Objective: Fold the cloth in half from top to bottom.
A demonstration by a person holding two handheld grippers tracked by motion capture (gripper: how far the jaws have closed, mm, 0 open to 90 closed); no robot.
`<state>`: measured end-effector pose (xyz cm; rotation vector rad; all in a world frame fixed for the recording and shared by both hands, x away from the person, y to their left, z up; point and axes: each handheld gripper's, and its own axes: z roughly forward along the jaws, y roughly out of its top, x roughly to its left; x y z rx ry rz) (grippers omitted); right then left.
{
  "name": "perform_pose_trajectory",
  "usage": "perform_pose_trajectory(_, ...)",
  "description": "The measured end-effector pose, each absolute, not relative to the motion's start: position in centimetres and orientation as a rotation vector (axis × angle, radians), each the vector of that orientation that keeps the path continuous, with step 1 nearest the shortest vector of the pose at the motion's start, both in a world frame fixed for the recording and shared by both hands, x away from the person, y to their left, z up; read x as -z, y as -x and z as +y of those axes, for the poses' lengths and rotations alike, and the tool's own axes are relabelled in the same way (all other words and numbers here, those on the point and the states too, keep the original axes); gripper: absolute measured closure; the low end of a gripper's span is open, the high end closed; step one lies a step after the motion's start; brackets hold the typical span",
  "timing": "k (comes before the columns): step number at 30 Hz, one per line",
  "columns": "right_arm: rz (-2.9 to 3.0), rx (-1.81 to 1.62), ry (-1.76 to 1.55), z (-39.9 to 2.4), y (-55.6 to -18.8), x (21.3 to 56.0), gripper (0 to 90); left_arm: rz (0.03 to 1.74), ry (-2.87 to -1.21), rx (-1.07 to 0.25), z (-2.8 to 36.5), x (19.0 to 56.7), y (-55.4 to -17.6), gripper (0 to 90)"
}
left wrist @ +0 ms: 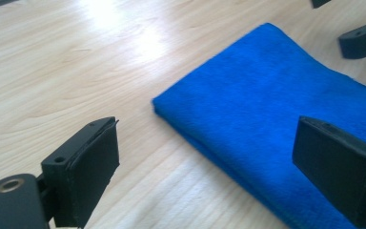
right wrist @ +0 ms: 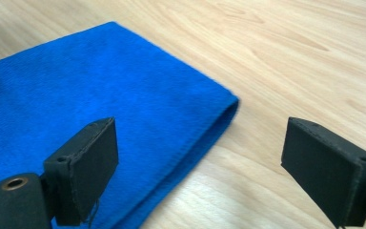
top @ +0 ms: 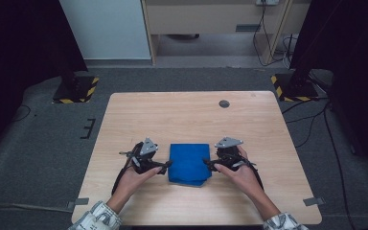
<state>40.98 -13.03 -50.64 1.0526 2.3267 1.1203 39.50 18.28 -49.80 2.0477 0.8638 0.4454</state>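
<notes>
A folded blue cloth [top: 189, 164], plain with no writing to read, lies on the near middle of the table [top: 187, 115], with the left gripper [top: 166, 165] at its left edge and the right gripper [top: 206, 164] at its right edge, both with jaws wide apart and gripping nothing.

bare table [top: 187, 115] beyond folded cloth [top: 188, 163].

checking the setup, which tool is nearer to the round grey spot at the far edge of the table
Right. The right tool sits at the blue cloth's right edge, more nearly below the round grey spot. The left tool sits at the cloth's left edge, farther off across it.
</notes>
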Motion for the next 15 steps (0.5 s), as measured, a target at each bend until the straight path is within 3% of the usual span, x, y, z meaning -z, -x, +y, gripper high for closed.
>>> perform_pose_trajectory(15,2.225,-1.138,-1.170,-17.7,-42.2,50.0,12.3,1.015,-1.977,-0.490,22.7,49.9,-40.7,7.4)
